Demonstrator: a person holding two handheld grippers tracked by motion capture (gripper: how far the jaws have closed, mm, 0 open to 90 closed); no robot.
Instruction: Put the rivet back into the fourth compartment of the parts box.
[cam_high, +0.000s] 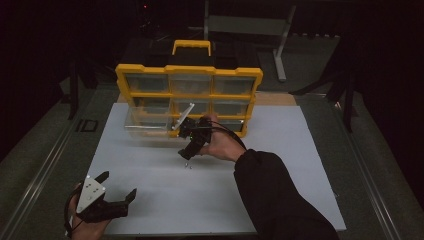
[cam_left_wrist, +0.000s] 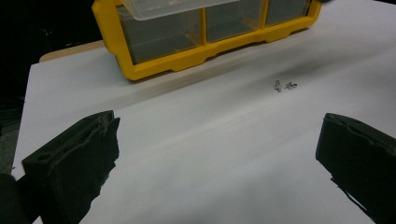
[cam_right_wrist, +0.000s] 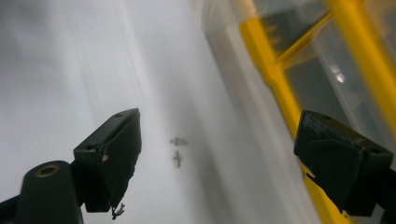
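Leftmost, the left gripper (cam_high: 116, 187) sits at the near left corner of the white board (cam_high: 280, 190), jaws wide apart with nothing between them. Mid-board, two small screws (cam_high: 187, 165) lie side by side on the bare surface, just in front of the yellow organizer (cam_high: 189, 92). Right gripper (cam_high: 186, 154) hangs just above the screws, pointing down at them, jaws spread wide and gripping nothing. One clear drawer (cam_high: 145, 125) juts from the organizer's bottom-left bay.

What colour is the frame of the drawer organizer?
The organizer frame is yellow, with clear drawers; the high view shows it best.
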